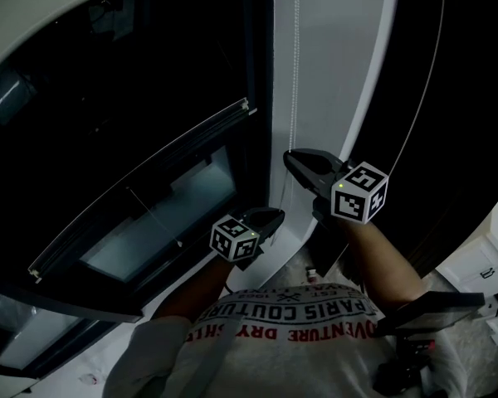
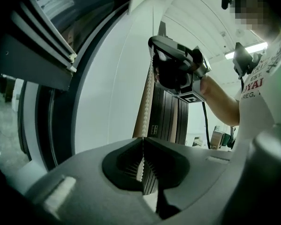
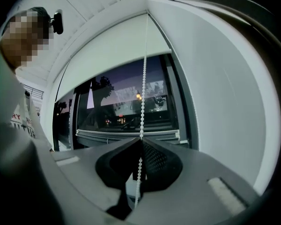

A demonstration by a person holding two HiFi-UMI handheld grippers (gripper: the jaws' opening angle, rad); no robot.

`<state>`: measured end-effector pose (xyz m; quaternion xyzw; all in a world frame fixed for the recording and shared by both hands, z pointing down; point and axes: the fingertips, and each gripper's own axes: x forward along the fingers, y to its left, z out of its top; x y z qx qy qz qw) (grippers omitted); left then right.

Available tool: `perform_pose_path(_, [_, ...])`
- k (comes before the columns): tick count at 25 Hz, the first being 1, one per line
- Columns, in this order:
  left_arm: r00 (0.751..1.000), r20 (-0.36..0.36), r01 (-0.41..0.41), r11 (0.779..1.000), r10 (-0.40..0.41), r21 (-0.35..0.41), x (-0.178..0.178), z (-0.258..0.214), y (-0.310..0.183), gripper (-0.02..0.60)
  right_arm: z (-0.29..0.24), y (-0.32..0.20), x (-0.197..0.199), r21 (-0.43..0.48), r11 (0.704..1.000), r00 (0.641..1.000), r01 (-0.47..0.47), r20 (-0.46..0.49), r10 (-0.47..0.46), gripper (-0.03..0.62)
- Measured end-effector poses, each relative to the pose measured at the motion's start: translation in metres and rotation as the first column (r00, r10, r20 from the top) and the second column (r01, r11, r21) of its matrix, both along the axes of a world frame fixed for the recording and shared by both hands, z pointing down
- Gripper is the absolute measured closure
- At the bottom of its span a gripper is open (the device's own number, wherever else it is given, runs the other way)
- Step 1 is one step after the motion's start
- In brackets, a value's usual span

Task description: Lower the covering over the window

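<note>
The bead chain (image 1: 295,73) is clamped in both left claw (image 1: 270,216) and right claw (image 1: 294,157), one above the other, for drawing the blind (image 3: 117,46) down.

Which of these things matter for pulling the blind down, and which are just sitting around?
Part of the job: bead chain, left gripper and right gripper (both shut on it), white blind, window.
Just lying about: white cabinet at right, dark slatted panel behind.
</note>
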<state>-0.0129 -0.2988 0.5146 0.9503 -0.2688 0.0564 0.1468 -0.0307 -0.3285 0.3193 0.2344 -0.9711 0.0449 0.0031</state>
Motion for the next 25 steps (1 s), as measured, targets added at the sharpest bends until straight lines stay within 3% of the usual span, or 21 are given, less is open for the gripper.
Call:
perform_pose_path(12, [0.98, 0.198, 0.015, 0.989, 0.015, -0.148, -0.015, 0.113, 0.028, 0.568, 0.123, 0.005, 0.0, -0.157, 0.987, 0.991, -0.029, -0.132, 0.008, 0.586])
perform_pose_path(25, [0.967, 0.249, 0.027, 0.959, 0.046, -0.283, -0.022, 0.174, 0.06, 0.568, 0.199, 0.019, -0.008, -0.274, 0.962, 0.986, -0.017, -0.167, -0.03, 0.586])
